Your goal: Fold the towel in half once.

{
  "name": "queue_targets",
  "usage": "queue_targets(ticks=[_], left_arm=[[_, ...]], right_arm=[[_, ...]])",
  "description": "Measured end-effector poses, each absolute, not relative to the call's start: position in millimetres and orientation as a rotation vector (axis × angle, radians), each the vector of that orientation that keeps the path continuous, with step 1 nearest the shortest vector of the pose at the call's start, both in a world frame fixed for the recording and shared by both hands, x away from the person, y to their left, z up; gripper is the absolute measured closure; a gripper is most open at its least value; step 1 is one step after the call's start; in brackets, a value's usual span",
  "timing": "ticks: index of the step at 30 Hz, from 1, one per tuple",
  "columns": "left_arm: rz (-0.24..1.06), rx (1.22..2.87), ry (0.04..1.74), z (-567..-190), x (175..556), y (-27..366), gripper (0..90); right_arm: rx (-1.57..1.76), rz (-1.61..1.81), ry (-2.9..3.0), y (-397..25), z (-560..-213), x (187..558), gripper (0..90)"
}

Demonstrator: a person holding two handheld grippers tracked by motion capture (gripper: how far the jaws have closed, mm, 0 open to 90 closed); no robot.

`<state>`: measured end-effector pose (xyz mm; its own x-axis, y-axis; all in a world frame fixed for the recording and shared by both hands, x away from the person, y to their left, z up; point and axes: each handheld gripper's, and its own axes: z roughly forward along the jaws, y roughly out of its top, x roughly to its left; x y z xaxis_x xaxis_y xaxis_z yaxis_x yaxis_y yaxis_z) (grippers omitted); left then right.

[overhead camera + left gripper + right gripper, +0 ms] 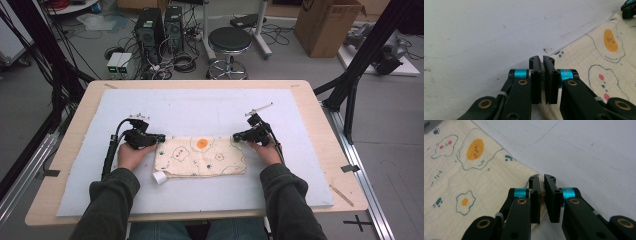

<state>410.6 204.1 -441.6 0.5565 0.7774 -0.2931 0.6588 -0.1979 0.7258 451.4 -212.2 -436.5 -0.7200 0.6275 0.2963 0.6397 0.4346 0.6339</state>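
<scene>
On the counter, over a pale mat, a folded cloth printed with fried eggs lies flat between the two hands, with a small white tag poking out at its near left corner. The left tongs are closed on the far left corner of the cloth; in the left gripper view the jaws stand almost together with only the thin edge of the cloth between them, so the hold looks shallow. If that hand lifts or pulls sideways quickly, the corner could slide out and the layers fall open unevenly. The right tongs are likewise closed on the far right corner, and the right gripper view shows the cloth entering the jaws just at its hem, perhaps catching only the top layer. Should one hand move ahead of the other, the cloth would likely skew or bunch, and dragging it low could snag the mat.
</scene>
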Motion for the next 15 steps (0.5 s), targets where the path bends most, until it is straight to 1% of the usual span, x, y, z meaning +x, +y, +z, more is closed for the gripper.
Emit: queue_targets(ticks=[7, 15], left_arm=[[0.19, 1.907, 1.154, -439, 411, 206, 85.4], [0.217, 1.853, 1.173, -434, 412, 214, 85.6]], right_arm=[[-1.179, -1.18, -2.642, -213, -435, 452, 84.0], [-1.18, -1.2, -2.658, -209, -422, 457, 84.5]])
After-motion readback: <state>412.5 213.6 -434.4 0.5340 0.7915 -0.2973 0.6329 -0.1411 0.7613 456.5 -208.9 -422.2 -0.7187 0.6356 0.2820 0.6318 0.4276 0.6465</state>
